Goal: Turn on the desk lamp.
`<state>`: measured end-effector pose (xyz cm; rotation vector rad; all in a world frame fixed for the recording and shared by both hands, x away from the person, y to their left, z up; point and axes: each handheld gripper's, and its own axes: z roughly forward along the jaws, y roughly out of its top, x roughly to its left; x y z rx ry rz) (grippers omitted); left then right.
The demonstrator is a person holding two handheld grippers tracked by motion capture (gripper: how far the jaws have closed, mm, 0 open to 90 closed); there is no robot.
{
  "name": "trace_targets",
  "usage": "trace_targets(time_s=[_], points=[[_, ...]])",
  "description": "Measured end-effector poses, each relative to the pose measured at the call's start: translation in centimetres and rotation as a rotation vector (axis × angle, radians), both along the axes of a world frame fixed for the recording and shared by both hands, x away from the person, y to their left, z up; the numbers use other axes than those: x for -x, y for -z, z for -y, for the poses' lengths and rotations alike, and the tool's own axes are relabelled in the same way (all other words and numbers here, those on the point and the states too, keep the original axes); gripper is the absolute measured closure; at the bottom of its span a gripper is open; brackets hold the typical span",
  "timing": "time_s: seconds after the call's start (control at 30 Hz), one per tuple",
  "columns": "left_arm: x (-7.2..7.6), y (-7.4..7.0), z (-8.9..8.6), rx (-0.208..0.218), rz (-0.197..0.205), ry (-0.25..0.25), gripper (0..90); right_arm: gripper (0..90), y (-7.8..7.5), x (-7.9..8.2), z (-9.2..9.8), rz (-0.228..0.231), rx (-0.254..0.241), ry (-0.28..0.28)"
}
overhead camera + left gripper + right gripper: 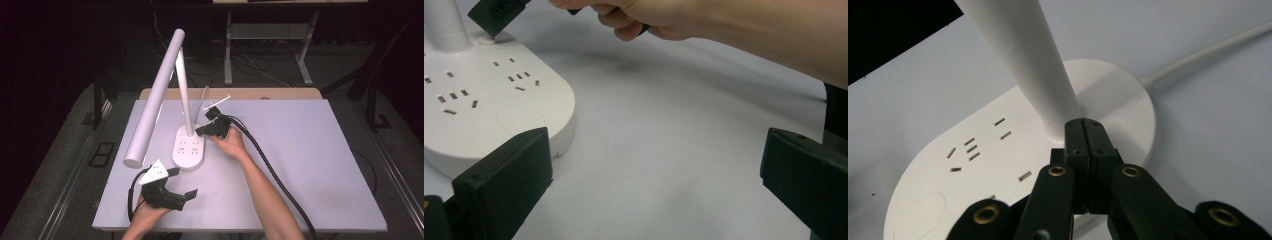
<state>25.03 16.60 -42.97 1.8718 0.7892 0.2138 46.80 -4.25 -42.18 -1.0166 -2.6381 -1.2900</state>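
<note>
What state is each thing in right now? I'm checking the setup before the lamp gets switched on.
Desk lamp: upright on the table, head bar tilted down to the left, no light showing.
Lamp sockets: all empty, nothing plugged in.
Lamp cable: lying loose on the table behind the base.
Right gripper: shut, tips at the foot of the lamp's stem.
Left gripper: open, jaws wide apart, holding nothing, beside the base.

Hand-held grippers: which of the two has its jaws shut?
The right hand-held gripper, its tips pressed together on the lamp base beside the stem. The left hand-held gripper hangs wide open over bare table.
</note>
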Motion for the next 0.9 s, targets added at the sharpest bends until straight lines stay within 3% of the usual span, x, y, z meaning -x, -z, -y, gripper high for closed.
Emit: trace_targets(time_s=[0.23, 0.53, 0.63, 0.9], points=[[0.0, 0.0, 0.0, 0.000, 0.000, -0.003, 0.0, 89.9, -1.1, 0.3, 0.7, 0.021, 0.008, -0.014], [-0.1, 0.0, 0.0, -0.003, 0.000, -0.002, 0.0, 90.0, -2.1, 0.8, 2.2, 0.018, -0.020, -0.008], [-0.1, 0.0, 0.0, -0.003, -0.001, -0.001, 0.0, 89.9, -2.6, 1.2, 3.3, 0.026, 0.002, -0.012], [-0.1, 0.0, -0.1, -0.005, 0.001, -0.004, 0.0, 89.8, -4.1, 2.5, 6.1, 0.059, 0.000, 0.007]])
